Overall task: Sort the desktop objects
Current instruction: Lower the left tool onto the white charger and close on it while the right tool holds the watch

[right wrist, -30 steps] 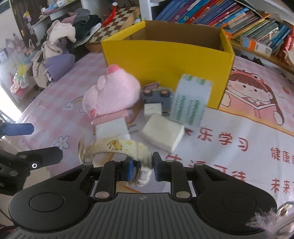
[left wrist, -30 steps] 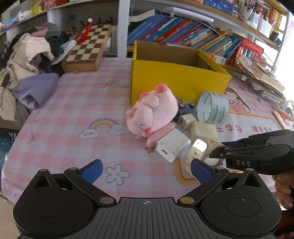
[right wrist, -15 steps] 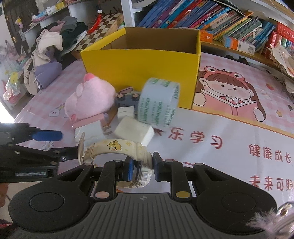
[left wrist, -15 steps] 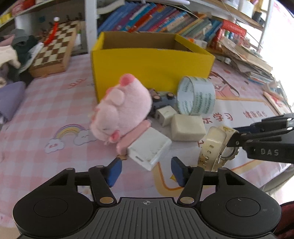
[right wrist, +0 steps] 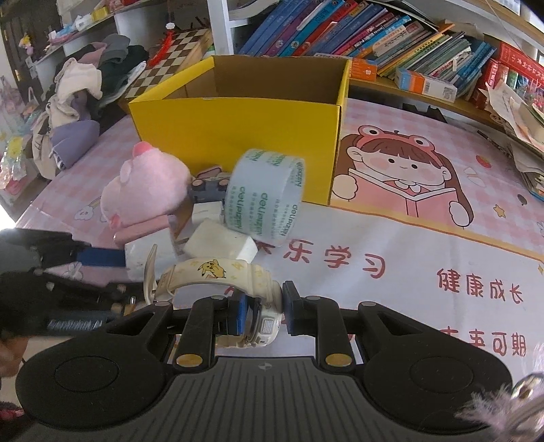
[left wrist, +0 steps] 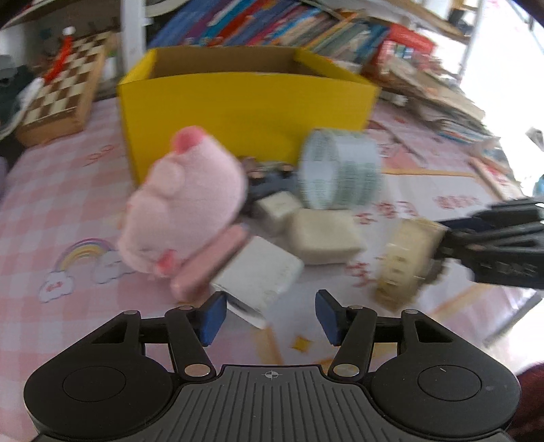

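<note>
Pinching a cream child's watch by its case, the right gripper holds it clear of the table, the strap with its yellow cartoon print arching up and leftward; gripping the rigid case rather than the floppy band likely keeps the load steady for carrying. Alongside, the left gripper hangs with its blue pads spread and nothing between them, aimed at the near corner of a white adapter block, which suggests it is lining up on that item, though motion blur leaves its exact target unsettled. Just beyond lies the unsorted cluster, pieces touching: a pink eraser-like bar under a pink plush pig, a cream block, a small white cube, a dark toy car, and a tape roll standing on edge. Behind the cluster stands the open yellow box, its visible interior showing only bare cardboard; it is presumably the destination. Farthest back are a chessboard and bookshelves.
</note>
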`<state>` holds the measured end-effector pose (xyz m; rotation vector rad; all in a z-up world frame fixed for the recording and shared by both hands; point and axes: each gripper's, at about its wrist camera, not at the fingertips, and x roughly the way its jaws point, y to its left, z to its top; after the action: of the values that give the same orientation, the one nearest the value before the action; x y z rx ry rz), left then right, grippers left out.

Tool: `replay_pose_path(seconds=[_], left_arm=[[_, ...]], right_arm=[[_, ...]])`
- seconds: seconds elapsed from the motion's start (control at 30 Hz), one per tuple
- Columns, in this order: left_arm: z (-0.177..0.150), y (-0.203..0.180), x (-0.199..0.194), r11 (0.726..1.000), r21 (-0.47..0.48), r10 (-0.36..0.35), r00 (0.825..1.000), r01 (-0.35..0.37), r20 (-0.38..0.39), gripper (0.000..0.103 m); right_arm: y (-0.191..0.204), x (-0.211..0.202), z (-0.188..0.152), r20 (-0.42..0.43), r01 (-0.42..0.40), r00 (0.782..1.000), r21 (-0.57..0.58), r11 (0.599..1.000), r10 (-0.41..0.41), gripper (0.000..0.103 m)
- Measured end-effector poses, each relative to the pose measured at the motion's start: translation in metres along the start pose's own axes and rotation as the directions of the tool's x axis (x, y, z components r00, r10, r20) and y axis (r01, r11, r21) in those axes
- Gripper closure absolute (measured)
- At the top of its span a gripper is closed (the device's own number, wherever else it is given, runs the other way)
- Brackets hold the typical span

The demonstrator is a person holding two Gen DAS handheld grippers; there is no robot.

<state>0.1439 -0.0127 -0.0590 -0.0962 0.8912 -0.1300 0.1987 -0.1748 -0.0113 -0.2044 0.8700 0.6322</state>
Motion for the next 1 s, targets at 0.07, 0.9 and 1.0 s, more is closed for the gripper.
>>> replay_pose_path(seconds=[0.07, 0.9, 1.0], left_arm=[[0.0, -0.002, -0.001, 1.0, 0.015, 0.0, 1.0, 0.0, 0.003, 0.046], [0.016, 0.01, 0.031, 0.99, 0.144, 0.005, 1.0, -0.005, 0.001, 0.023], [0.017, 0.011, 0.033, 0.991, 0.135, 0.007, 1.0, -0.008, 0.009, 0.023]], right_arm=[[-0.002, 0.001, 0.0, -0.001, 0.001, 1.0, 0.003, 1.0, -0.001, 0.083], [0.004, 0.002, -0.004, -0.022, 0.021, 1.0, 0.007, 1.0, -0.021, 0.083], [0.001, 0.001, -0.005, -0.022, 0.029, 0.999, 0.023, 0.999, -0.029, 0.083]])
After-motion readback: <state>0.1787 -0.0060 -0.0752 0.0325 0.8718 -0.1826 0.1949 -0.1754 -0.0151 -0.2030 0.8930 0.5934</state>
